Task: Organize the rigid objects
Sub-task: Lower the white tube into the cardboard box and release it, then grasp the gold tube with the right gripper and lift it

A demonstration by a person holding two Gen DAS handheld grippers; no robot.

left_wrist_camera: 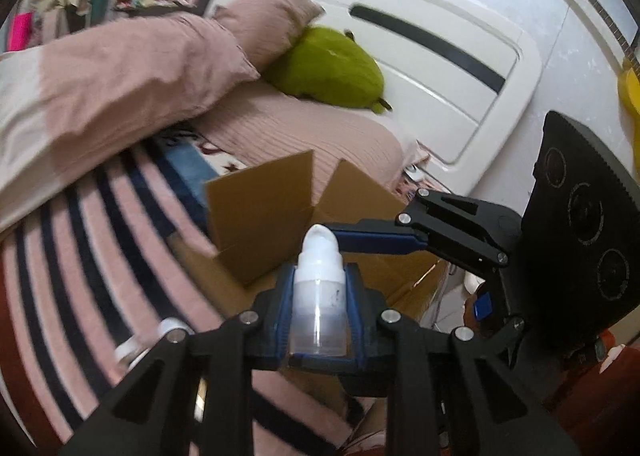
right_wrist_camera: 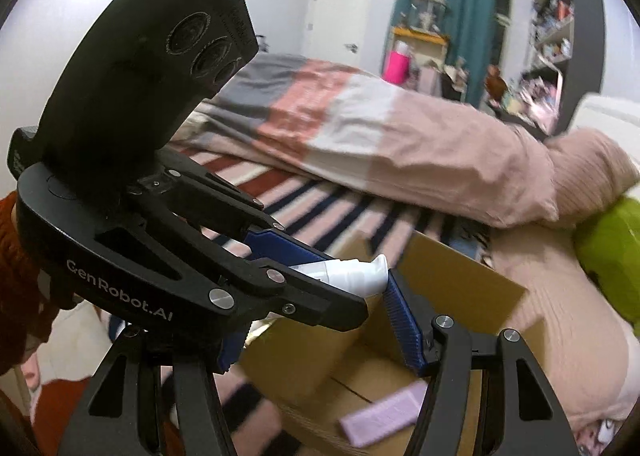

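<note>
My left gripper (left_wrist_camera: 319, 312) is shut on a clear pump bottle (left_wrist_camera: 319, 296) with a white cap, held upright above an open cardboard box (left_wrist_camera: 260, 216) on the bed. In the right wrist view the left gripper (right_wrist_camera: 344, 276) crosses from the left with the bottle (right_wrist_camera: 352, 274) lying sideways between its blue pads over the box (right_wrist_camera: 460, 284). A flat lilac object (right_wrist_camera: 384, 416) lies inside the box. My right gripper (right_wrist_camera: 328, 344) is open and empty just above the box; it also shows in the left wrist view (left_wrist_camera: 404, 234) at the right.
The box sits on a pink, navy-striped bedspread (left_wrist_camera: 100, 236). Pink pillows (left_wrist_camera: 120, 76) and a green plush (left_wrist_camera: 332, 68) lie near the white headboard (left_wrist_camera: 440, 56). Small white objects (left_wrist_camera: 132, 348) lie on the bed at lower left. A yellow guitar (left_wrist_camera: 628, 88) leans at right.
</note>
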